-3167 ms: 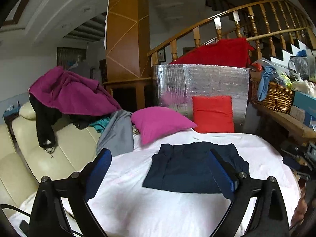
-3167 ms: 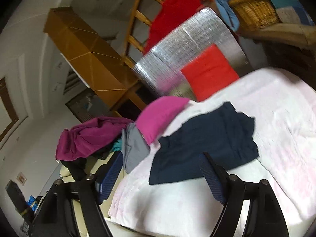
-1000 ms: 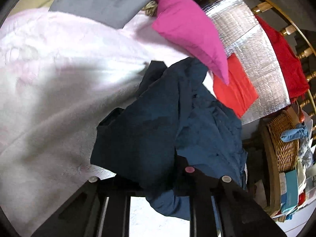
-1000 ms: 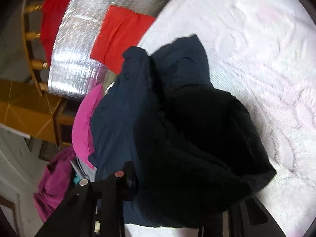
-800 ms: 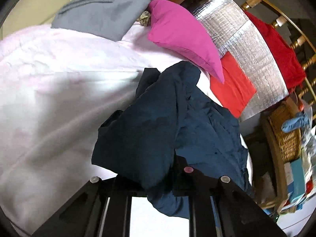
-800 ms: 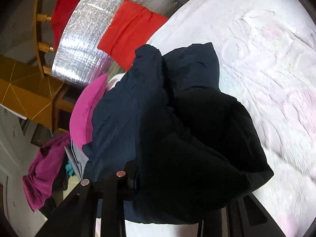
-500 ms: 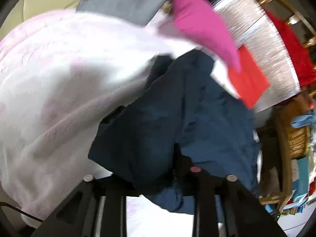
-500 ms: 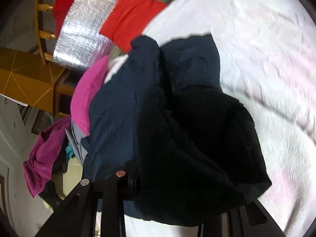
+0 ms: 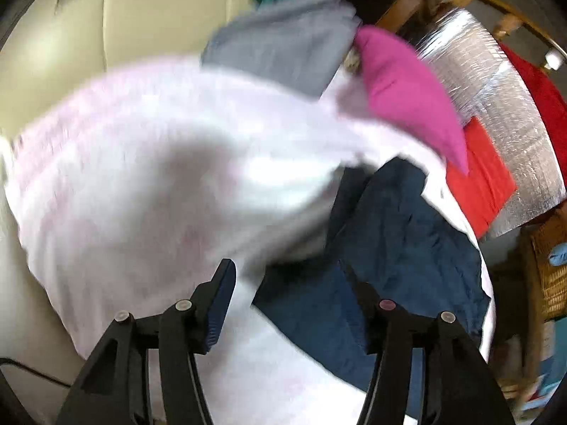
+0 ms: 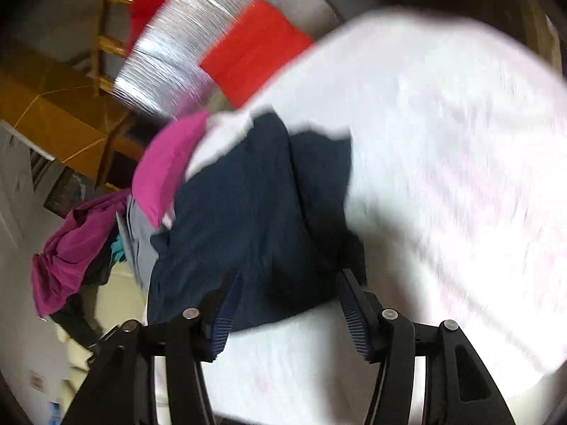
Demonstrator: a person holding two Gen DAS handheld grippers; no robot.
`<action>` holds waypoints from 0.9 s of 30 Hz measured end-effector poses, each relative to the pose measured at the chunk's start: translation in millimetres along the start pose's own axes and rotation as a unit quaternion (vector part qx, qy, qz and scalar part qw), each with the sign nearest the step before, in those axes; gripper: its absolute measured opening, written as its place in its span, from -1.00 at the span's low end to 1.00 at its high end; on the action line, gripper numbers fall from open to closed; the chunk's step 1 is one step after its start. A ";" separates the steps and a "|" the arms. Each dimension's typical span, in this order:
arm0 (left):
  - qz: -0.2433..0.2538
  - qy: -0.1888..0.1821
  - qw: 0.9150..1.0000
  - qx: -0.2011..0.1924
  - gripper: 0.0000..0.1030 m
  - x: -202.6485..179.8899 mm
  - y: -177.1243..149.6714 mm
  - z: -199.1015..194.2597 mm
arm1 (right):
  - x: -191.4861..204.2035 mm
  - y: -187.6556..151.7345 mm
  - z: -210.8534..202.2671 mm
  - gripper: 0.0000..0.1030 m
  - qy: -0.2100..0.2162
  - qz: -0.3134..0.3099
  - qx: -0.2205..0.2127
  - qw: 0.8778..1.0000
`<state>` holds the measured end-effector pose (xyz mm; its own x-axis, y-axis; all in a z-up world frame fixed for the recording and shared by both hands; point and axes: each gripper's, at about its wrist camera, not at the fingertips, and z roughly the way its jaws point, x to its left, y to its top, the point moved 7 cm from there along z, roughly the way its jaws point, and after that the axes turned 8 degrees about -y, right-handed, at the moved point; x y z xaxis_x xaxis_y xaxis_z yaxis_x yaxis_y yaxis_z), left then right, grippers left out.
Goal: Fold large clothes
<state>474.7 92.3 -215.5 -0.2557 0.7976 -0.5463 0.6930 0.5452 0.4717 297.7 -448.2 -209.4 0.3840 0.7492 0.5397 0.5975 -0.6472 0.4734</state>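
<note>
On the white bedspread (image 9: pixel 149 184), the navy garment (image 9: pixel 407 233) lies bunched near the pink pillow (image 9: pixel 407 95) and the red pillow (image 9: pixel 485 177), with a grey garment (image 9: pixel 283 53) beyond. The left tongs (image 9: pixel 287 304) are opening, with bare bedspread and only the edge of navy cloth showing between the 2 pads; nothing is pinched. The right tongs (image 10: pixel 290 311) are opening too, hanging over the garment's near edge (image 10: pixel 269 283) with no pad pressing on it, so the cloth looks released. Both views are blurred. The risk I see: the garment has landed in a lumpy heap, so its layers may slump or unfold, and a trailing edge could snag on a pad if either pair pulls away low.
</note>
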 end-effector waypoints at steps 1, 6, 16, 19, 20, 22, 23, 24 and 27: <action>0.017 -0.007 1.000 -0.008 0.22 -7.8 0.5 -0.4 | 10.7 1.6 4.6 0.09 0.003 -0.015 -0.002 1.000; 0.134 -0.018 0.991 0.013 0.22 -56.5 -14.0 23.5 | 48.3 4.2 52.6 -0.19 -0.015 -0.058 0.011 0.998; 0.119 0.030 0.987 0.102 0.44 -36.7 -15.4 91.2 | 32.2 8.1 108.5 -0.41 -0.066 -0.020 0.066 0.995; 0.118 0.017 0.990 0.072 0.43 -44.0 -4.0 87.4 | 48.5 25.2 98.0 -0.41 -0.044 -0.026 0.040 0.998; 0.119 0.015 0.991 0.067 0.43 -48.3 -2.4 87.1 | 58.5 33.2 98.2 -0.41 -0.036 -0.036 0.032 0.998; 0.108 0.008 0.993 0.053 0.43 -52.7 3.9 84.1 | 77.2 43.5 110.4 -0.27 -0.033 -0.051 0.038 0.997; 0.100 0.008 0.994 0.045 0.43 -52.9 6.8 82.4 | 90.8 45.9 118.8 -0.09 -0.028 -0.062 0.050 0.996; 0.093 0.010 0.995 0.036 0.43 -52.2 10.1 81.0 | 100.2 45.4 123.5 -0.02 -0.024 -0.070 0.055 0.996; 0.079 0.023 0.996 0.021 0.43 -46.0 19.9 80.8 | 151.8 43.2 146.9 0.00 -0.012 -0.125 0.069 0.990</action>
<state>554.7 45.6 -236.9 -0.1710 0.8846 -0.4339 0.7552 0.4005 0.5189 485.3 -341.8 -209.2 0.2268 0.8881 0.3999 0.7664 -0.4160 0.4894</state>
